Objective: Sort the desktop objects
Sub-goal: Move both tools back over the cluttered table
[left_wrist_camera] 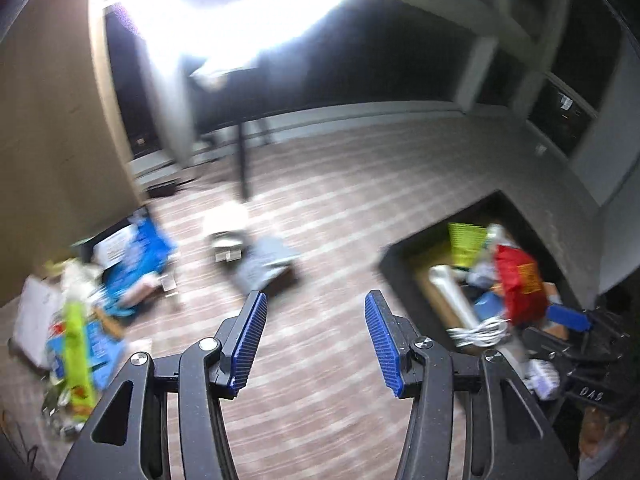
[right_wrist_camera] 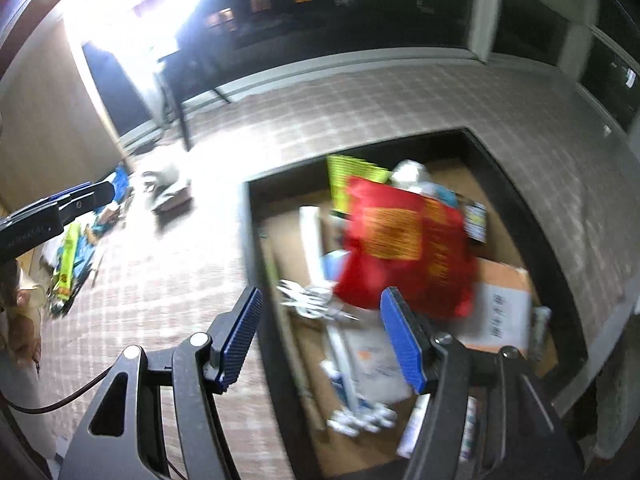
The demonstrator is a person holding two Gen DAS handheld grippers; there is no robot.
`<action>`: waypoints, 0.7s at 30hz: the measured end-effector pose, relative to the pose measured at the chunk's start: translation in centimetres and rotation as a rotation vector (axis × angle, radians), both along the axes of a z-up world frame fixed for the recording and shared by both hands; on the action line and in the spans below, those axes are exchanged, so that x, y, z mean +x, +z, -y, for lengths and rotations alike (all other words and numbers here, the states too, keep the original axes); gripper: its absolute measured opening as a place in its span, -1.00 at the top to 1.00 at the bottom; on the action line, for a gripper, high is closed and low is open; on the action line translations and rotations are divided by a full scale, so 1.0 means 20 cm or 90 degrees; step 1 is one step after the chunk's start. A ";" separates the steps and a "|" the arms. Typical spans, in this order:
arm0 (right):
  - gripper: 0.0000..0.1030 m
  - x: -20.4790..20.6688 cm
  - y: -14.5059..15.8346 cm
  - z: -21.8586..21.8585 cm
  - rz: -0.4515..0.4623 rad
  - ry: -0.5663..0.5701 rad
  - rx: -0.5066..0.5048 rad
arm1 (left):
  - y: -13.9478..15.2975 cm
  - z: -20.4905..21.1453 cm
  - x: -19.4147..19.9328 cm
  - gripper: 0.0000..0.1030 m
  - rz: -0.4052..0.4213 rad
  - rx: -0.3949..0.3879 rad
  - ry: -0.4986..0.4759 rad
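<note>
Both views are motion-blurred. My left gripper (left_wrist_camera: pixel 316 312) is open and empty above the checked tablecloth (left_wrist_camera: pixel 320 208). My right gripper (right_wrist_camera: pixel 322 312) is open and empty over the left rim of a black-edged box (right_wrist_camera: pixel 256 240). In the box lie a red packet (right_wrist_camera: pixel 404 240), a yellow-green packet (right_wrist_camera: pixel 340 176), a white tube (right_wrist_camera: pixel 310 232), a coiled white cable (right_wrist_camera: pixel 308 300) and white papers (right_wrist_camera: pixel 376 364). The same box (left_wrist_camera: pixel 404 268) shows at the right of the left wrist view, with the red packet (left_wrist_camera: pixel 520 284) in it. A grey object (left_wrist_camera: pixel 264 264) lies ahead of the left gripper.
A heap of blue packets (left_wrist_camera: pixel 136 256), a lime-green wrapper (left_wrist_camera: pixel 78 344) and white paper (left_wrist_camera: pixel 32 316) lies at the table's left. A white box (left_wrist_camera: pixel 226 228) stands mid-table. A black stand leg (left_wrist_camera: pixel 244 160) rises behind. A bright lamp (left_wrist_camera: pixel 224 4) glares above.
</note>
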State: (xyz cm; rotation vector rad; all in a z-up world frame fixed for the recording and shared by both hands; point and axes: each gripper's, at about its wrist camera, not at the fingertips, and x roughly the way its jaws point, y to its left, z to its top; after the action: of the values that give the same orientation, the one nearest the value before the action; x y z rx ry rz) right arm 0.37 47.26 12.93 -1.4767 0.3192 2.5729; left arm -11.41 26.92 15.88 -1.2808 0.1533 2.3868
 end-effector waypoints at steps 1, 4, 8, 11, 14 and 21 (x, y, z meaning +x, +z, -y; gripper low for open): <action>-0.18 -0.03 0.00 0.04 0.000 0.014 -0.001 | -0.01 0.08 -0.01 0.05 0.001 -0.004 0.019; -0.18 -0.13 -0.01 0.20 -0.001 0.059 -0.007 | -0.04 0.32 -0.04 0.05 0.005 -0.014 0.073; -0.18 -0.25 -0.02 0.40 -0.001 0.112 -0.025 | -0.08 0.60 -0.04 0.05 0.014 -0.017 0.134; -0.18 -0.35 -0.01 0.56 -0.005 0.151 -0.029 | -0.11 0.80 -0.05 0.06 0.022 -0.019 0.173; -0.18 -0.44 -0.02 0.72 -0.008 0.185 -0.041 | -0.15 0.99 -0.04 0.07 0.029 -0.018 0.207; -0.17 -0.67 -0.04 1.12 -0.002 0.260 -0.073 | -0.24 1.25 -0.04 0.09 0.044 -0.013 0.242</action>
State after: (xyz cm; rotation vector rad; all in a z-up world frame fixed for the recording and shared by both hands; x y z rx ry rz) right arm -13.12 24.92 12.22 -1.7344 0.1826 2.9096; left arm -12.24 1.86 11.15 -1.5133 -0.0976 2.6521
